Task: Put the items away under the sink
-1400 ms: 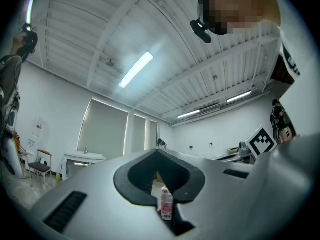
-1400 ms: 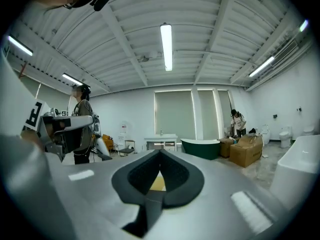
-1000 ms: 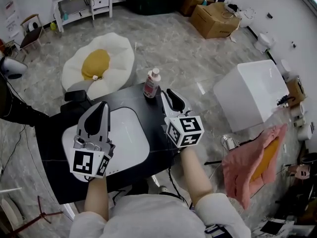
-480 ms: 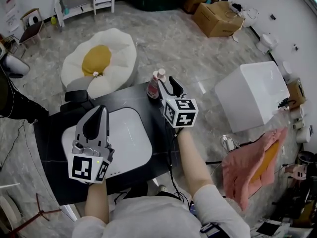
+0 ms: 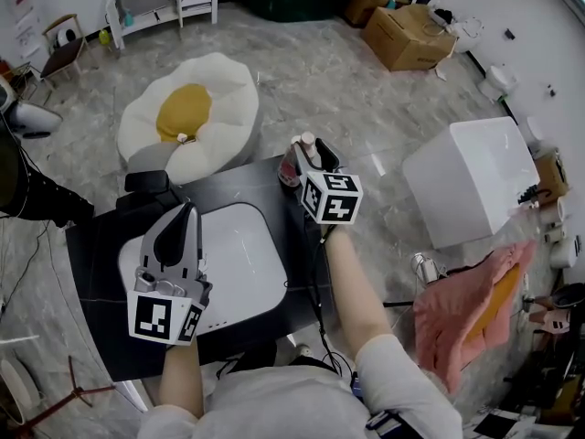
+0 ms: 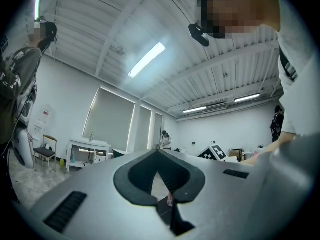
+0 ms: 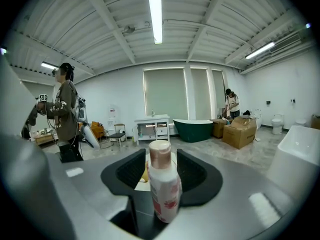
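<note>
Right claw [image 7: 161, 158], jaws just spreading wide, straddles one bottle [image 7: 164, 194] untouched — left claw [image 6: 159, 155] closed, empty.

This looks like a large staged hall, part studio and part test space, not a lived-in home. A high ribbed ceiling [image 7: 100, 29] with bare tube lights [image 7: 155, 16] spans one open room with a marble-look tiled floor [image 5: 320, 71]. Bathroom pieces stand loose and well apart: a dark green bathtub [image 7: 200, 129], a white vanity [image 7: 152, 126], a toilet [image 7: 276, 123], and a white sink basin [image 5: 233, 259] set in a black surface [image 5: 101, 263]. Near them are cardboard boxes [image 5: 407, 35], a fried-egg-shaped beanbag [image 5: 187, 117] and a pink towel [image 5: 466, 300]. Tall blinds [image 7: 165, 91] cover the far windows, and people [image 7: 65, 114] stand about.
</note>
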{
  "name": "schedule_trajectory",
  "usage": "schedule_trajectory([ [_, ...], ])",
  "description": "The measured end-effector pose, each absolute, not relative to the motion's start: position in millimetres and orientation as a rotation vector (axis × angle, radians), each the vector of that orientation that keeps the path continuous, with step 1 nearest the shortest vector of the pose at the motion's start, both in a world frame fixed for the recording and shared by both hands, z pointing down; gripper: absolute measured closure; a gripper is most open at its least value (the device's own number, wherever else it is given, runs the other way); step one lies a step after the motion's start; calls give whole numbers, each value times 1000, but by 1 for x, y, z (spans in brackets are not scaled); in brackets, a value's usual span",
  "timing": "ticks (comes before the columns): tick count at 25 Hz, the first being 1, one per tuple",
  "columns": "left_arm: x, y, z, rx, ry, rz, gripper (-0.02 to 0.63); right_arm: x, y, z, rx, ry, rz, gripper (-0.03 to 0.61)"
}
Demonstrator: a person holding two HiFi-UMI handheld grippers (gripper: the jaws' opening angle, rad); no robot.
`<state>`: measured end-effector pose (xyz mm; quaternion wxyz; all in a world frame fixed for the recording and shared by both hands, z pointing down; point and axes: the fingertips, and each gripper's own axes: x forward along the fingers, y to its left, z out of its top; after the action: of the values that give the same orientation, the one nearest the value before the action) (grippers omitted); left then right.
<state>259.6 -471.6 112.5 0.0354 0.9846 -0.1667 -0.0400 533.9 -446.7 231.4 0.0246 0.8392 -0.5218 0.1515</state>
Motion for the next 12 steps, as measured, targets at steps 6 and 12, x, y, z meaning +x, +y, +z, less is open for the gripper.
schedule_trajectory([
  [6, 255, -476, 116, 3021, -521, -109, 609, 537, -455, 233, 2611, -1576, 432, 384],
  [12, 253, -478, 116, 3024, -526, -103, 609, 538, -455, 233, 2618, -1563, 411, 430],
])
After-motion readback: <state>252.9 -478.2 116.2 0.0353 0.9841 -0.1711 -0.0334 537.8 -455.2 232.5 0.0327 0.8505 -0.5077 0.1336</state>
